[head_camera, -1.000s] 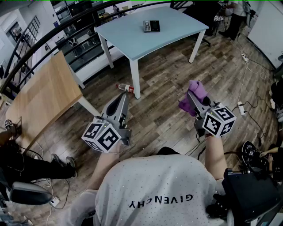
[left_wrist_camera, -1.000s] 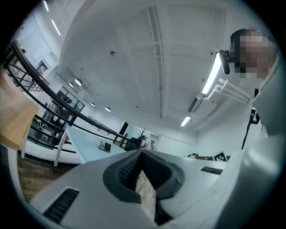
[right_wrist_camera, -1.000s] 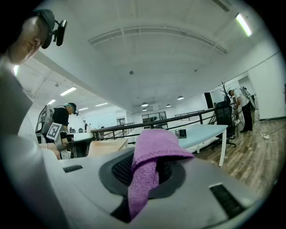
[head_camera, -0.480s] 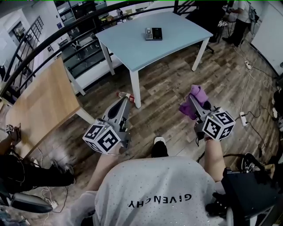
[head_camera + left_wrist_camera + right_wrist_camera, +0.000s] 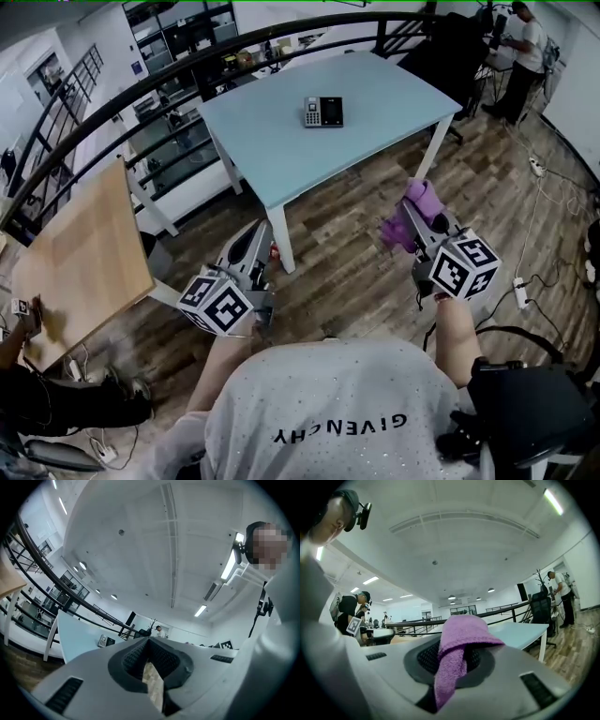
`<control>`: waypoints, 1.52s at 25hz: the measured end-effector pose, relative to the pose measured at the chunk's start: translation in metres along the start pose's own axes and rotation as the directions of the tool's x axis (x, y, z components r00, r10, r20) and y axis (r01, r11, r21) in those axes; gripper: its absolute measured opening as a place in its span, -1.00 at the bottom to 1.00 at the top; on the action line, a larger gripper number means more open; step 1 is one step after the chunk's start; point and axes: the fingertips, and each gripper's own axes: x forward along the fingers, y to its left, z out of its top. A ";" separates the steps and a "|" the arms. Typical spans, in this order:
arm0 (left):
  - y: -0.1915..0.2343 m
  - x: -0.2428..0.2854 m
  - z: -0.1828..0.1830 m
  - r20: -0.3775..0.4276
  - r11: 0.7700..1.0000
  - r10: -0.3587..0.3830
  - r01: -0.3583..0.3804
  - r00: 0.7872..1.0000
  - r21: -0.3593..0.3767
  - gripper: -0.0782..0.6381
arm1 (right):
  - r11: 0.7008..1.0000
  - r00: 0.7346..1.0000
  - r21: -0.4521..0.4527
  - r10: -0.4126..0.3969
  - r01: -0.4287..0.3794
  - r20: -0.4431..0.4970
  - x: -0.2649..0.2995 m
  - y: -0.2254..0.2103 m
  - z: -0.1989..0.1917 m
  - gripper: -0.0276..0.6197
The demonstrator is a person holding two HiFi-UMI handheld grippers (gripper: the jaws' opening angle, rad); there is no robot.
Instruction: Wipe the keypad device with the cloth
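A person in a white shirt (image 5: 328, 412) stands on a wood-plank floor (image 5: 352, 234) with a handheld tool in each hand, both raised in front of the body and pointing toward a pale blue desk (image 5: 281, 150). The left tool (image 5: 260, 236), topped by its marker cube (image 5: 217, 305), has its jaws drawn together with nothing between them; in the left gripper view only a thin slit at the tips shows floor behind the pads of that tool (image 5: 150, 667). The right tool (image 5: 411, 214), with its own marker cube (image 5: 466, 265), is clamped on a purple cloth (image 5: 422, 201). In the right gripper view the cloth (image 5: 457, 641) bunches over the tips of the right tool (image 5: 451, 660) and a strip of it hangs down between the jaws.

Beyond both tools, well apart from them, the keypad device (image 5: 322, 112) lies flat near the middle of the pale blue desk, untouched. It also shows small on the desk's edge (image 5: 75, 641) in the left gripper view, as a keypad device (image 5: 104, 641) seen side-on. A wooden desk (image 5: 75, 253) stands to the left. Behind runs a dark railing (image 5: 187, 67), and another person (image 5: 521, 37) stands at the far right.
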 end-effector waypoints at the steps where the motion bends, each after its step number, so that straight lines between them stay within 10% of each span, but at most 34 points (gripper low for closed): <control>1: 0.004 0.011 -0.002 0.004 1.000 0.012 -0.012 1.000 0.001 -0.78 | 1.000 1.000 -0.001 0.012 -0.013 -0.002 0.007 -0.008 0.001 -0.77; 19: 0.057 0.142 -0.019 -0.084 0.999 0.042 -0.043 0.996 -0.015 -0.78 | 0.987 0.990 0.127 0.106 -0.094 -0.094 0.111 -0.088 -0.030 -0.77; 38: 0.192 0.324 0.024 -0.182 1.000 -0.007 0.004 0.983 -0.013 -0.78 | 0.989 0.982 0.095 0.128 -0.115 -0.142 0.311 -0.155 0.021 -0.77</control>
